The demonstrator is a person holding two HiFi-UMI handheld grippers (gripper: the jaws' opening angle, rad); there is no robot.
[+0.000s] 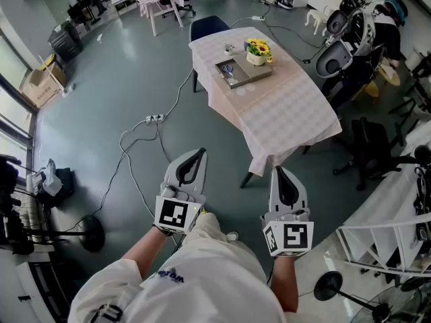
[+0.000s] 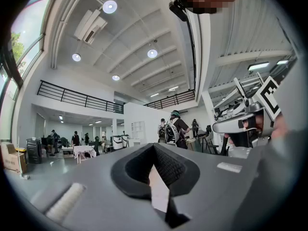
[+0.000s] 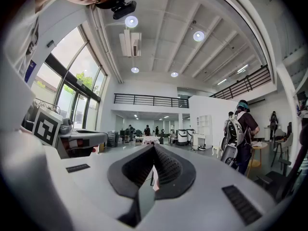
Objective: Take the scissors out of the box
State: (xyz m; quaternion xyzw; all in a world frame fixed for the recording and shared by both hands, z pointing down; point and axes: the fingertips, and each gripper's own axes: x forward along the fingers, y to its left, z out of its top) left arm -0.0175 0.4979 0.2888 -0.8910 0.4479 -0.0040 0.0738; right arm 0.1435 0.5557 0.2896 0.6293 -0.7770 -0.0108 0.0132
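Head view: the person stands on the grey floor (image 1: 94, 99), well apart from the table (image 1: 283, 113) with its checked cloth. The box (image 1: 248, 77) lies on the far half of the table, and the scissors (image 1: 227, 68) lie inside it, blue handles showing. Just beside the box, at its far right, stands a pot of yellow flowers (image 1: 257, 50). A blue chair (image 1: 207, 25) sits at the table's far end, and a cable (image 1: 145, 147) trails over the floor to the left. The left tool (image 1: 199, 153) and the right tool (image 1: 279, 172) are held side by side near the person's body, both pointing towards the table, neither near the box.

Left gripper view: the left tool's jaws are pressed together with nothing between them. It looks level across a tall hall; several people (image 2: 174, 126) stand far off. The right tool shows at the right edge.

Right gripper view: the right tool's jaws are likewise closed and empty. The left tool shows at the left edge.
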